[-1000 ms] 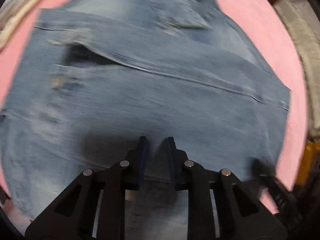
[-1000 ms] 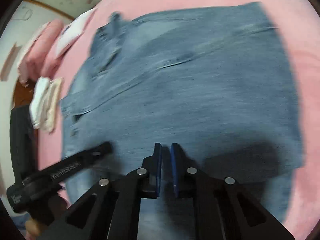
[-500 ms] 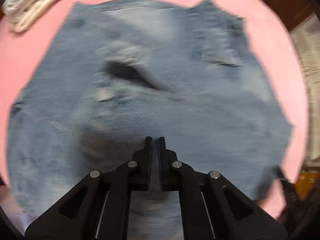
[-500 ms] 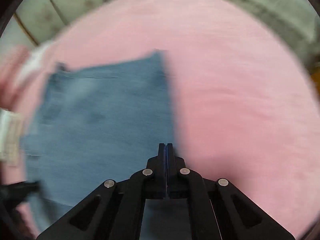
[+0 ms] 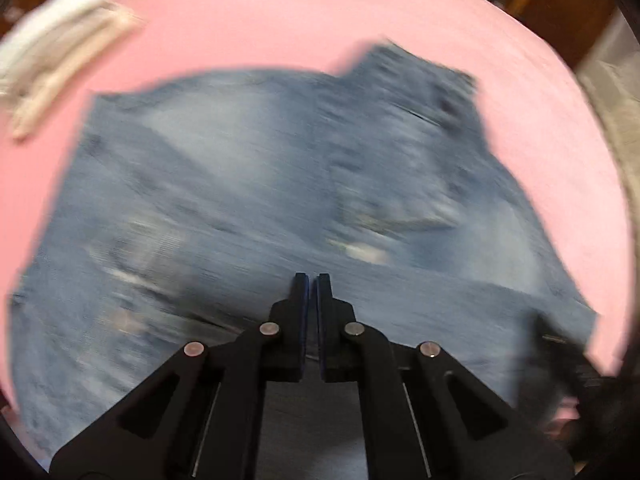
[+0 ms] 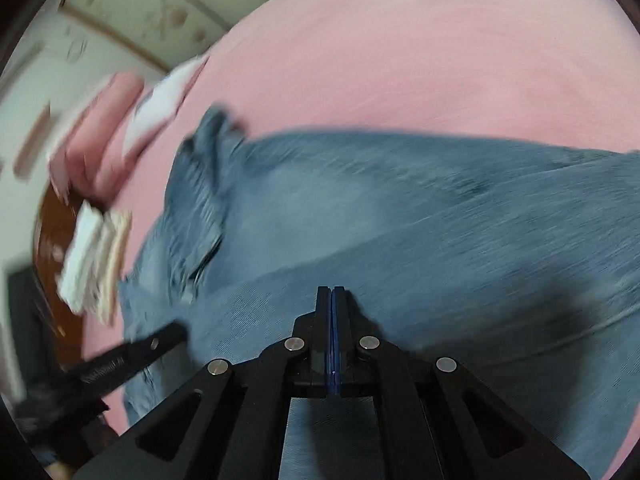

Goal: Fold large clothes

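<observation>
Left wrist view shows the left claw (image 5: 311,280) clenched, its blue pads nearly together with only a thin slit between; whether a layer of denim is pinched there is too blurred to tell. Right wrist view shows the right claw (image 6: 331,292) shut tight, pads pressed flat, nothing clearly between them. Both hang just above the jeans (image 5: 260,208), which lie spread on the pink bed (image 5: 280,20), already doubled into a broad block. A ragged end of the jeans points toward the folded towels (image 6: 96,256) at the bed's edge, and the long axis seems to run across the right wrist view. Judging by this, the fold is partway done; the next move calls for gripping an edge with both claws and carrying it over.
</observation>
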The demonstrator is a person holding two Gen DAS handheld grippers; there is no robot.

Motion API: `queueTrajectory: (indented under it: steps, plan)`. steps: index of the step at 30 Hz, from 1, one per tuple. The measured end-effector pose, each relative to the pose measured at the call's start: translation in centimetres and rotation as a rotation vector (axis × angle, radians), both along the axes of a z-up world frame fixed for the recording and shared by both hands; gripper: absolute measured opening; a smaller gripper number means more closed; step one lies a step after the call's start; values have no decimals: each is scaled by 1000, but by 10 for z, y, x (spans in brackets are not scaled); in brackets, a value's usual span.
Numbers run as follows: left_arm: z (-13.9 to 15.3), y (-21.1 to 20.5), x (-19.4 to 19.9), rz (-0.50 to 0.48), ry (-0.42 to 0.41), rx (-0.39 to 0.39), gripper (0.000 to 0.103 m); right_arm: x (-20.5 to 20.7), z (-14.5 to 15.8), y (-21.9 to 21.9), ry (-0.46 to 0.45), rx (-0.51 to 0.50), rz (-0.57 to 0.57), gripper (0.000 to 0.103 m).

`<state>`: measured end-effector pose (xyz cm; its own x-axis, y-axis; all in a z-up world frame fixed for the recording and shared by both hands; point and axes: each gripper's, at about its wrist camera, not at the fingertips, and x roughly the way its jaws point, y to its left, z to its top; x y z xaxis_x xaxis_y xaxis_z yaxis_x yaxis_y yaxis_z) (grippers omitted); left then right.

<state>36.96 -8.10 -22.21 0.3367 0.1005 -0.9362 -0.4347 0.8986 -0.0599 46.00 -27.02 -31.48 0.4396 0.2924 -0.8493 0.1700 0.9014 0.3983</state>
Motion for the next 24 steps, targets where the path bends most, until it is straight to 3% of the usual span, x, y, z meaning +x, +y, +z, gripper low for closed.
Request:
queueTrajectory:
  steps: [1,2,3,5,8,11,14,16,17,20,24]
  plan:
    - [0,18,-5,59,23,118,2,-3,6,-20,-9,-65,-37,0]
    - [-2,31,-6,82,17,116,1,-5,12,-40,-22,-107,-65,0]
    - [-9,48,-9,109,-4,1,1,-6,15,-57,-33,-105,-78,0]
    - [-14,64,-14,155,-21,-97,1,-10,26,-87,-38,-232,-141,0]
    - [-10,53,-13,117,1,-5,1,-7,27,-107,-5,-336,-223,0]
    - [-3,38,-14,76,30,76,1,-12,32,-116,-6,-250,-251,0]
    - [10,35,-25,91,-5,22,1,-32,52,-116,-98,-99,-258,0]
    - [12,31,-33,92,-15,-30,2,-46,58,-107,-127,-71,-244,0]
    - [13,30,-40,89,-6,-49,2,-50,56,-100,-105,-63,-229,5]
    - [9,31,-62,88,21,-93,2,-61,29,-74,30,-57,-176,6]
    - [-1,32,-105,72,55,-129,2,-117,19,-61,73,-69,-194,7]
